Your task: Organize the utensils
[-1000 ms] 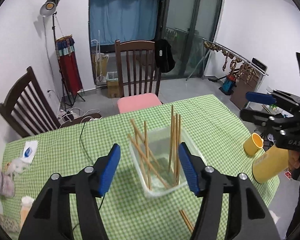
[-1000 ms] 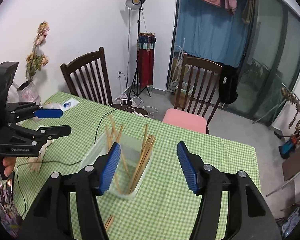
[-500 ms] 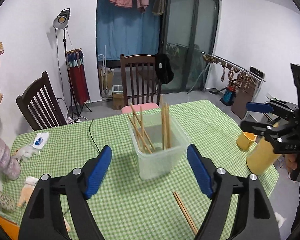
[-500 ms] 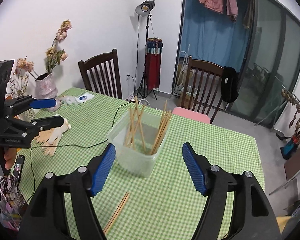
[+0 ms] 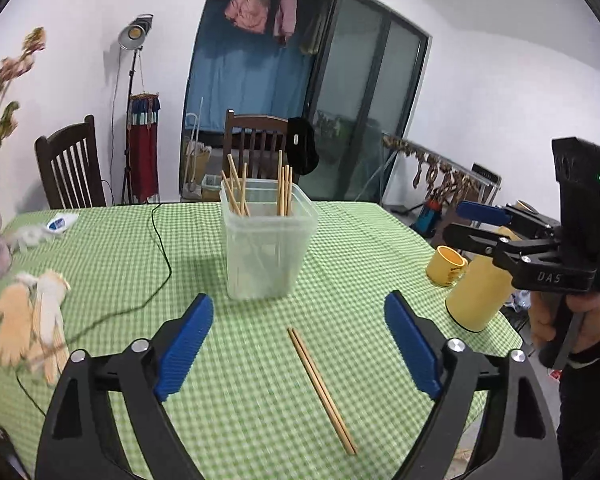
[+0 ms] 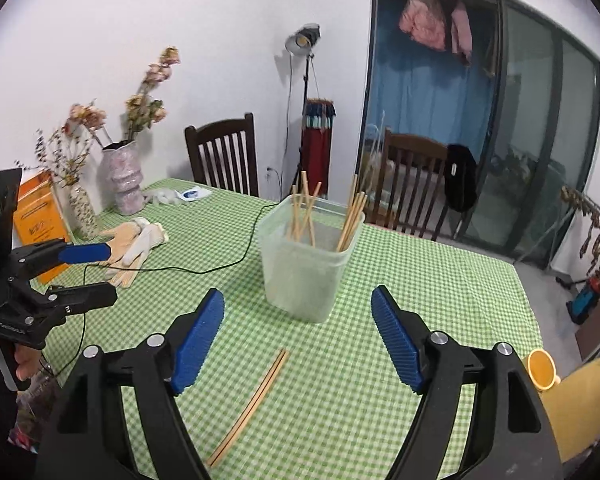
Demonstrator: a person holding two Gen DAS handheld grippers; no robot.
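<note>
A clear plastic tub [image 5: 266,248] [image 6: 306,264] stands mid-table with several wooden chopsticks upright in it. One loose pair of chopsticks [image 5: 320,386] [image 6: 252,400] lies on the green checked cloth in front of the tub. My left gripper [image 5: 298,340] hovers low over the near table, its jaws opening wide, nothing between them; the loose pair lies just ahead. My right gripper [image 6: 298,332] is likewise opening and holds nothing, the tub beyond its blue pads. Each gripper also shows in the other's view, the right gripper [image 5: 476,224] at the right edge and the left gripper [image 6: 86,268] at the left edge.
A yellow mug [image 5: 448,266] and a yellow cylinder [image 5: 478,300] stand at the table's right edge. Work gloves [image 6: 134,248], a black cable [image 5: 162,256], vases with dried flowers [image 6: 124,184] and an orange box [image 6: 40,216] occupy the left side. Wooden chairs stand behind the table.
Both grippers have pulled back from the tub and dropped lower, their jaws spreading wider. The tub now sits farther off and the loose chopstick pair has come fully into view.
</note>
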